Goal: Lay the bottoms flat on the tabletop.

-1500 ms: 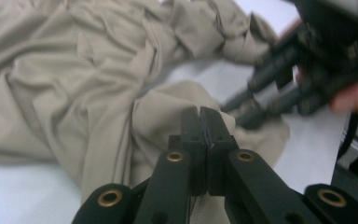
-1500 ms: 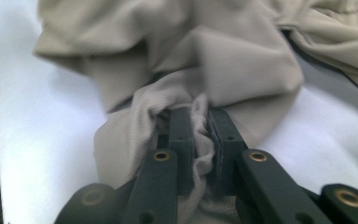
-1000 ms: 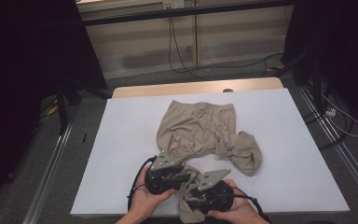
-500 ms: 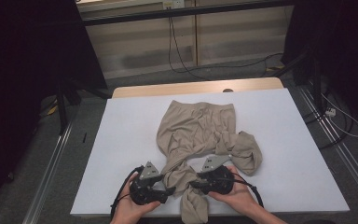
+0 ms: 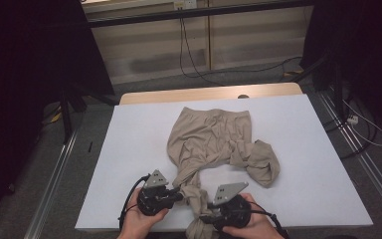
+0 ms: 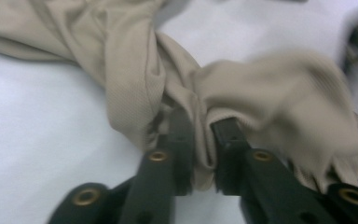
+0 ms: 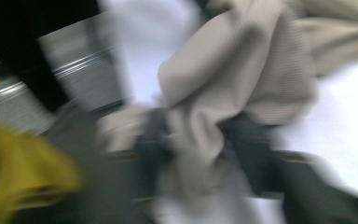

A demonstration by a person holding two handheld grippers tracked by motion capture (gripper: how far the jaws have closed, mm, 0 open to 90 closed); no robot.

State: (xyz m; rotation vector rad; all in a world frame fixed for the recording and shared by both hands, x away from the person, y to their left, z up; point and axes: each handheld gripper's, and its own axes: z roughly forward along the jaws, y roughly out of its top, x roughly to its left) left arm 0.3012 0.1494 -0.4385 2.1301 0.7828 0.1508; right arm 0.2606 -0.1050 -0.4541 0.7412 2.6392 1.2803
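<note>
a crumpled beige knit garment of thin ribbed fabric [image 5: 214, 142] lies on the white rectangular worktop [image 5: 129, 149], its broad waist end toward the far edge and a twisted, rope-like leg trailing toward the near edge. a second leg is bunched into a rounded lump on the right side of the cloth.

the left gripper [image 5: 179, 195], held in the person's left hand [image 5: 138, 223] at the near edge of the worktop, points sideways into the twisted leg. in the left gripper view its two black fingers [image 6: 179, 140] stand close together with a fold of the beige fabric pinched between them, so they are clamped on the garment. the cloth rises from that pinch in a tight gather and spreads out over the white surface beyond.

the right gripper [image 5: 204, 217], held in the person's right hand [image 5: 253, 226], sits just beside the left one, nearer the worktop's edge, with its nose against the same twisted leg lower down. the right gripper view is blurred, yet a bunch of beige fabric shows between its dark fingers [image 7: 249, 135], which look closed on the cloth.

the two grippers are near each other, on opposite sides of the twisted leg, each with a grey three-cornered plate on top and a black cable trailing back. the leg's tail end hangs over the near edge between the hands.

a light wooden strip [image 5: 204, 93] borders the worktop's far side.
</note>
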